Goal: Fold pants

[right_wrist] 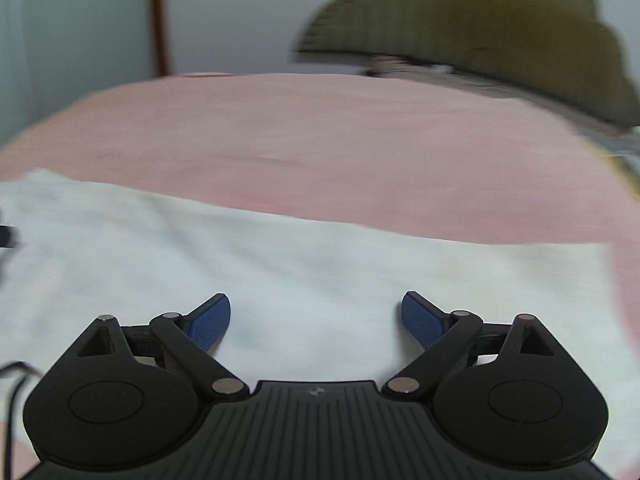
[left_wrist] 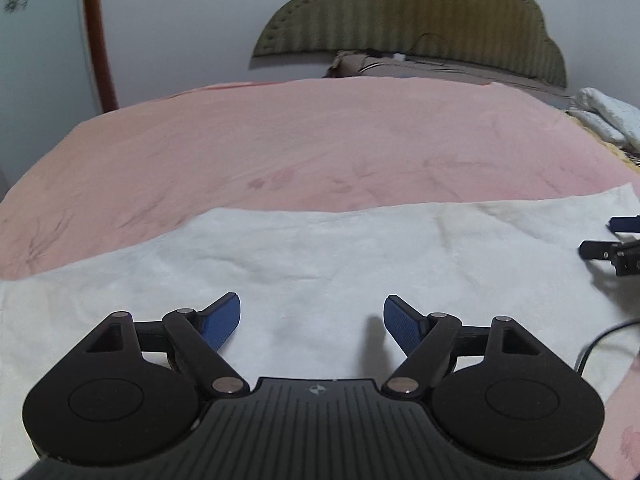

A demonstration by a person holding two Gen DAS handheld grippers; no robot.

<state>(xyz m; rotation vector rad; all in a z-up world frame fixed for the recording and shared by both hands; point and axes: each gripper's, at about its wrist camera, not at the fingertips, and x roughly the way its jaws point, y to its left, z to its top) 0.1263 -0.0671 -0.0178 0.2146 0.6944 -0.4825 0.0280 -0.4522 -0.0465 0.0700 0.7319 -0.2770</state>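
Observation:
White pants (left_wrist: 320,256) lie flat across the near part of a pink bed; they also show in the right wrist view (right_wrist: 312,264). My left gripper (left_wrist: 312,312) is open and empty, just above the white cloth. My right gripper (right_wrist: 316,312) is open and empty over the right part of the cloth. The right gripper's fingertips (left_wrist: 596,248) show at the right edge of the left wrist view. The right wrist view is blurred.
The pink bedsheet (left_wrist: 320,140) stretches beyond the pants to an olive headboard (left_wrist: 420,20) and pillows (left_wrist: 400,66). Folded white bedding (left_wrist: 604,116) lies at the far right. A reddish door frame (left_wrist: 98,40) stands at the left. A black cable (left_wrist: 600,344) runs at the right.

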